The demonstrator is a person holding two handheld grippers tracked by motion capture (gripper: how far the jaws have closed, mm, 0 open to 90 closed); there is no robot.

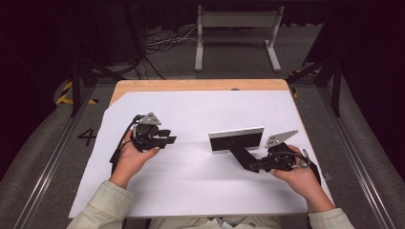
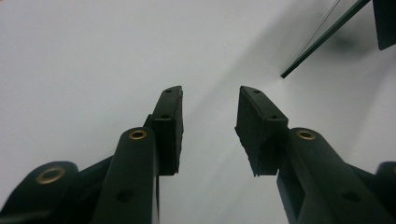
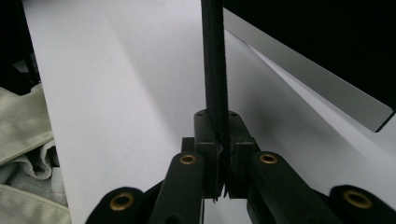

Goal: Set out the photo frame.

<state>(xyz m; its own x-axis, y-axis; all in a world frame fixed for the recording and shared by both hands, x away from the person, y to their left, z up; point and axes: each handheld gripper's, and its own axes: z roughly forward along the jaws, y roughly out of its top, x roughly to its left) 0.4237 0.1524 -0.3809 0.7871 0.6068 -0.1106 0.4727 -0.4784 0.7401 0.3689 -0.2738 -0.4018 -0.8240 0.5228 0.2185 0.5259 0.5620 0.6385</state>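
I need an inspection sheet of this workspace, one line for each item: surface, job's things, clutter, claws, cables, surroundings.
Surface: wooden table covered by a white sheet, flat.
Job's things: a black frame with a silver top edge stands upright on the sheet; its black back strut leans toward the person.
Clutter: nothing seen.
Claws: left claw open, nothing between the jaws, held over the sheet; right claw shut on the back strut.
Cables: one black cable trails from the left claw; loose cables lie on the floor beyond the table.
Surroundings: grey floor, a white stand behind the table, dark background.
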